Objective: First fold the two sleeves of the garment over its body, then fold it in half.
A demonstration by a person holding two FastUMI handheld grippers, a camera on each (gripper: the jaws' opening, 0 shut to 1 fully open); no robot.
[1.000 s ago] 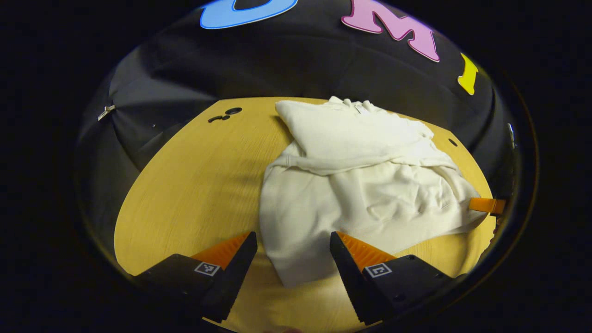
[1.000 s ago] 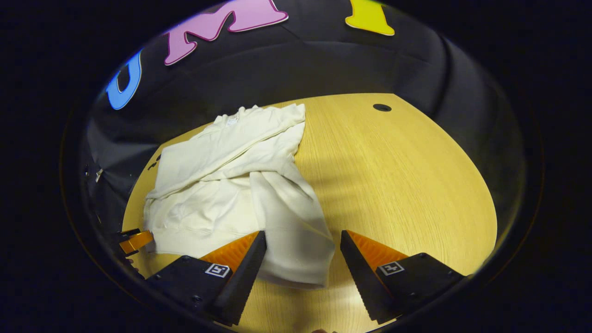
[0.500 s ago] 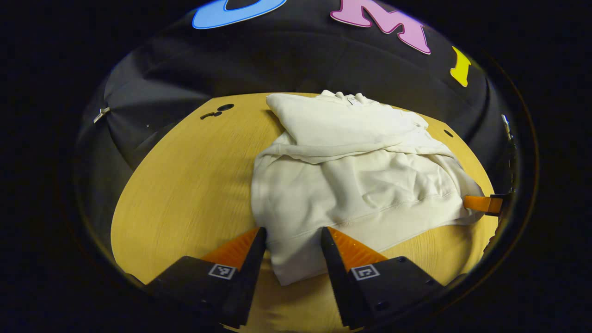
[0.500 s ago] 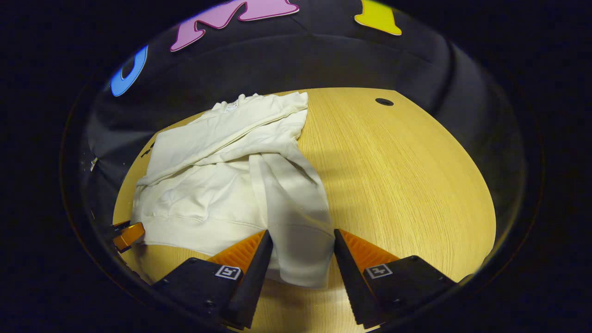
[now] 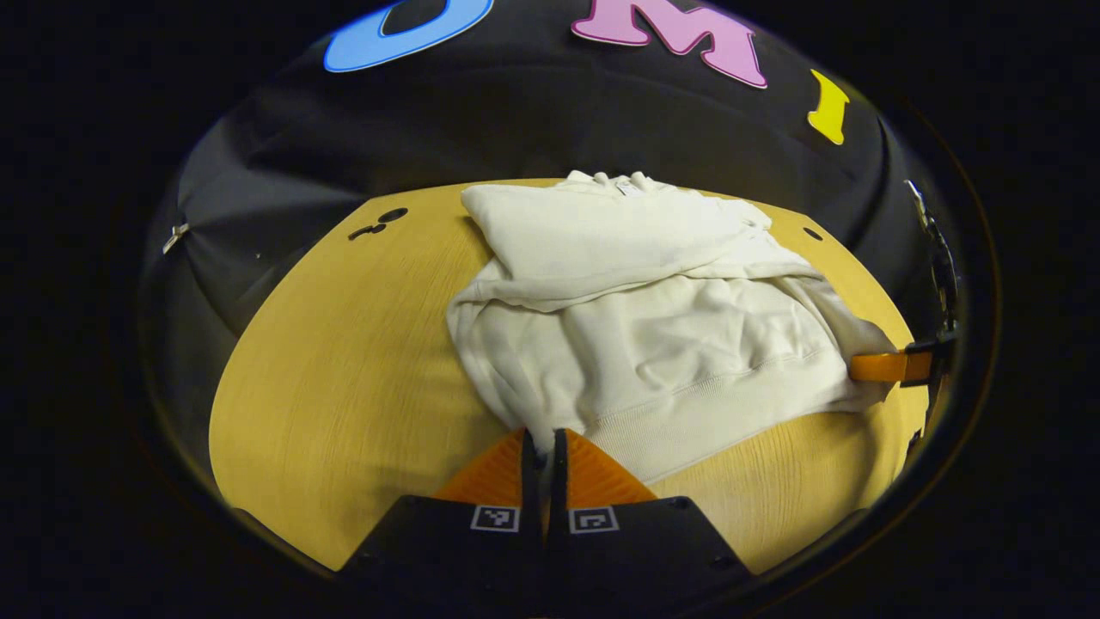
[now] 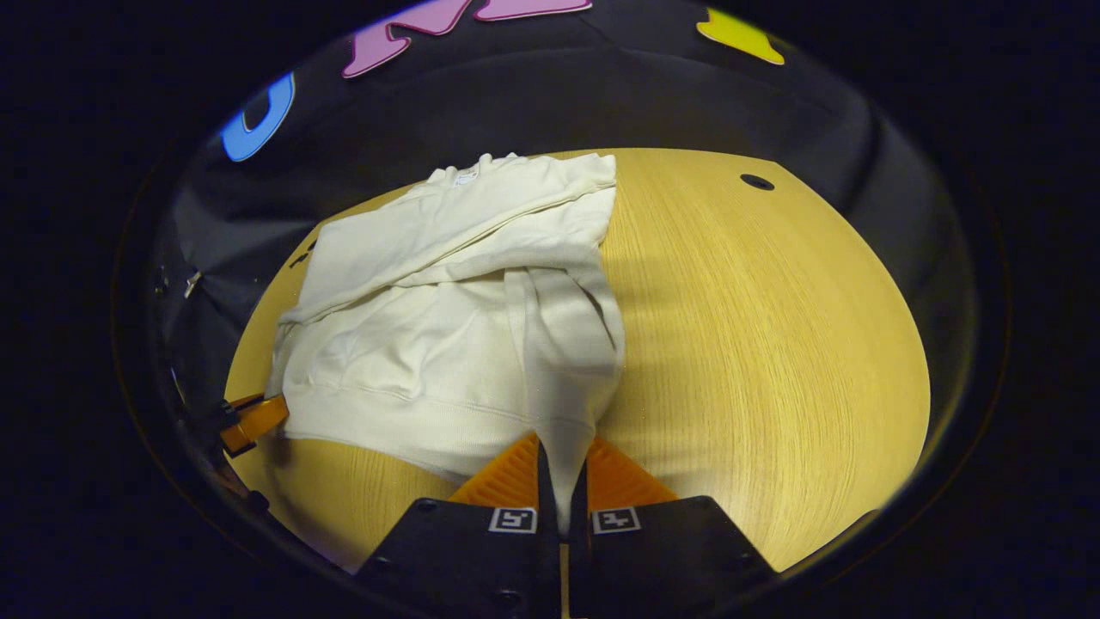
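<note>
A cream sweatshirt (image 5: 653, 327) lies on the wooden table (image 5: 344, 344), both sleeves folded across its body. In the left gripper view, my left gripper (image 5: 541, 443) is shut on the near left corner of the ribbed hem. The right gripper's orange finger (image 5: 885, 367) touches the hem's far end at the right edge of that view. In the right gripper view, the sweatshirt (image 6: 447, 318) spreads to the left, and my right gripper (image 6: 563, 451) is shut on its near right hem corner. The left gripper's orange finger (image 6: 253, 421) shows at the hem's other end.
Small dark holes mark the table's far corners (image 5: 393, 214) (image 6: 757, 181). Bare wood stretches to the right of the garment in the right gripper view (image 6: 773, 344) and to its left in the left gripper view. The black cloth wall stands behind the table.
Both grippers moved forward onto the hem corners and went from open to shut, each pinching the cloth. The hem corners are now bunched between the fingers.
</note>
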